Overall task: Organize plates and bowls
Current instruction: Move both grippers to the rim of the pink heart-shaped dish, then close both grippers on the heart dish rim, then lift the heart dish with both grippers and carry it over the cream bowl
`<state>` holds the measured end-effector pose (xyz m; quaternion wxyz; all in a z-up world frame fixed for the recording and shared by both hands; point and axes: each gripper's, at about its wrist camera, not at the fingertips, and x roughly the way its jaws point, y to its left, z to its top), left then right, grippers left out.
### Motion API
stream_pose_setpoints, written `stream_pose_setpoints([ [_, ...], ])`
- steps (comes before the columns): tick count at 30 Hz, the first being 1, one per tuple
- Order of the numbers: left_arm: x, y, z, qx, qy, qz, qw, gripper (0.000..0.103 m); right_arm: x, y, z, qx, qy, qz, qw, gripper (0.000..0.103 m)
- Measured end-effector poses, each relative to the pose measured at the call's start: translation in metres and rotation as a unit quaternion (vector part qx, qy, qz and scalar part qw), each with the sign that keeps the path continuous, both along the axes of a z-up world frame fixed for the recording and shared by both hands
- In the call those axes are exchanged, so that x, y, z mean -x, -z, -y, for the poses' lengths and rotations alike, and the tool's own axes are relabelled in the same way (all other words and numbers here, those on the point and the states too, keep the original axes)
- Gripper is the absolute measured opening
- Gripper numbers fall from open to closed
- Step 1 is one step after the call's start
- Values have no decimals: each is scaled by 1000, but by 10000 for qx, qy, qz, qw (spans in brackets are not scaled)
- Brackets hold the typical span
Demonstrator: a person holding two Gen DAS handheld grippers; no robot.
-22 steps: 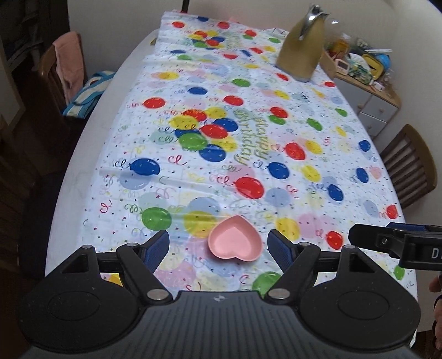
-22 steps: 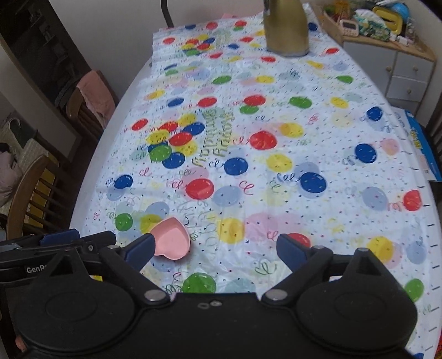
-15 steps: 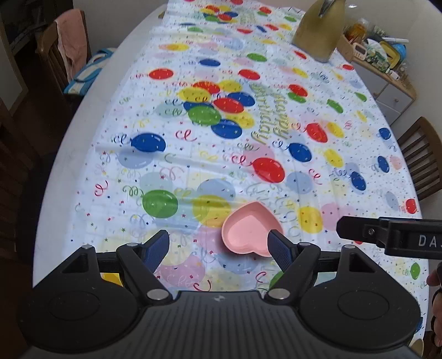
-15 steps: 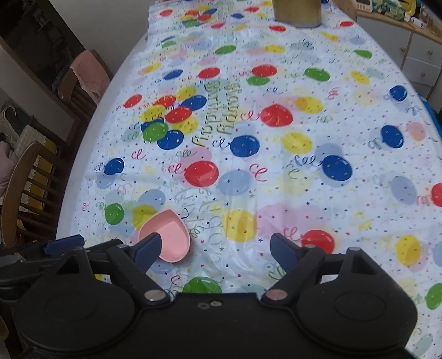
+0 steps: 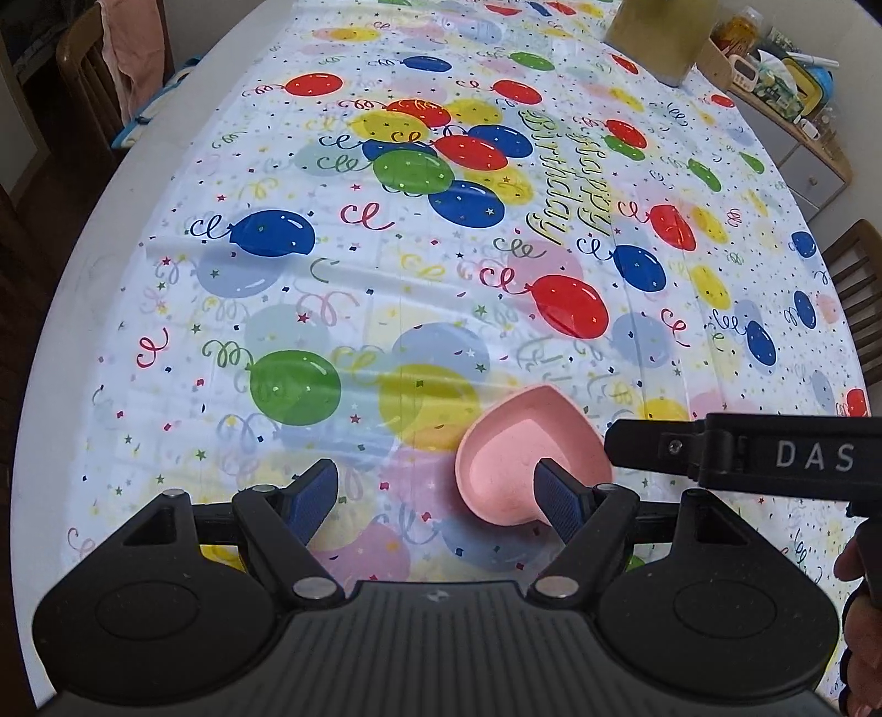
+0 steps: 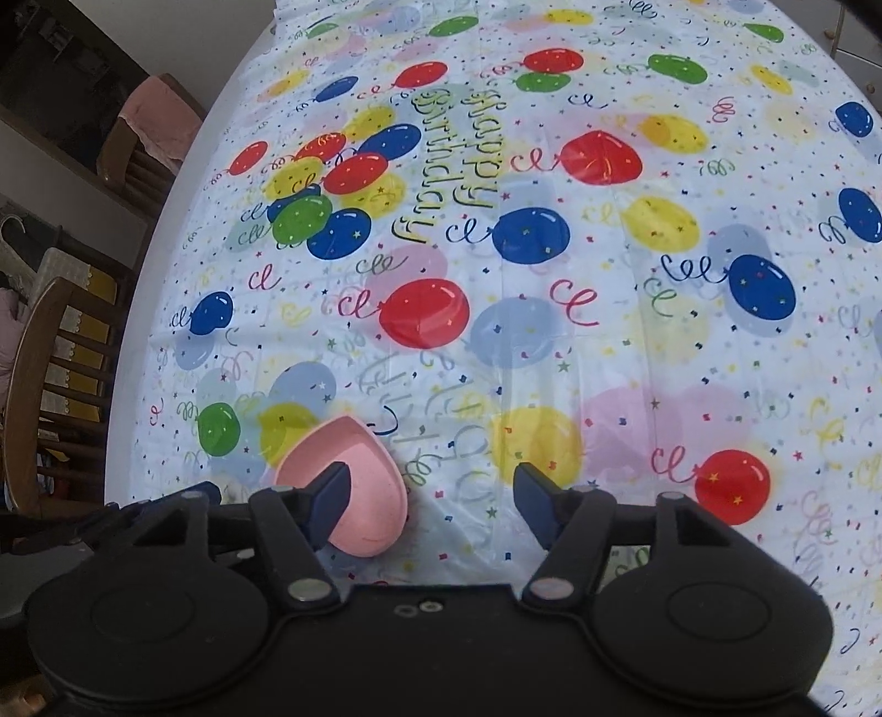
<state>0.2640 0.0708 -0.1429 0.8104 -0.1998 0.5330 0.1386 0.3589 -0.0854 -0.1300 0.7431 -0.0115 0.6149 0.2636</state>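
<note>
A pink heart-shaped bowl [image 5: 518, 447] sits near the front edge of a table covered with a balloon-print cloth [image 5: 441, 265]. My left gripper [image 5: 435, 496] is open just above the cloth; its right fingertip [image 5: 557, 493] overlaps the bowl's near rim and the bowl lies mostly outside the gap. In the right wrist view the same bowl [image 6: 364, 458] lies at the lower left. My right gripper [image 6: 433, 499] is open, and its left fingertip [image 6: 331, 493] stands over the bowl. One right gripper finger [image 5: 716, 449] reaches in beside the bowl.
A gold pitcher [image 5: 656, 44] stands at the table's far end. A cluttered sideboard [image 5: 772, 77] is at the back right. Wooden chairs stand at the right [image 5: 854, 287], the far left with a pink towel [image 5: 110, 60], and the near left [image 6: 55, 386].
Both grippers have dropped lower and closer to the cloth. The bowl now sits at the left gripper's right fingertip and under the right gripper's left fingertip. Both stay open.
</note>
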Motion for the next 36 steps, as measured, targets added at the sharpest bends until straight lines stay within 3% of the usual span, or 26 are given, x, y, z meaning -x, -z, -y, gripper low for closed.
stream_pose_setpoints([
  [7,-4,6,-3,79,-17,-4,10000,75,-1,9,-5,-29,63,-101,9999,47],
  [11,-3,8,-4,205,-45,30,9998,61,-2,12,-6,-87,113,-146,9998,35],
  [14,-2,9,-5,314,-115,56,9994,44,-1,15,-7,-98,90,-203,9997,22],
  [25,-1,9,-4,490,-158,142,9986,9,10,14,-11,-56,-81,-102,9999,2],
  [36,6,-11,9,467,-2,248,9986,9,23,-9,-1,-49,-155,86,9998,1],
])
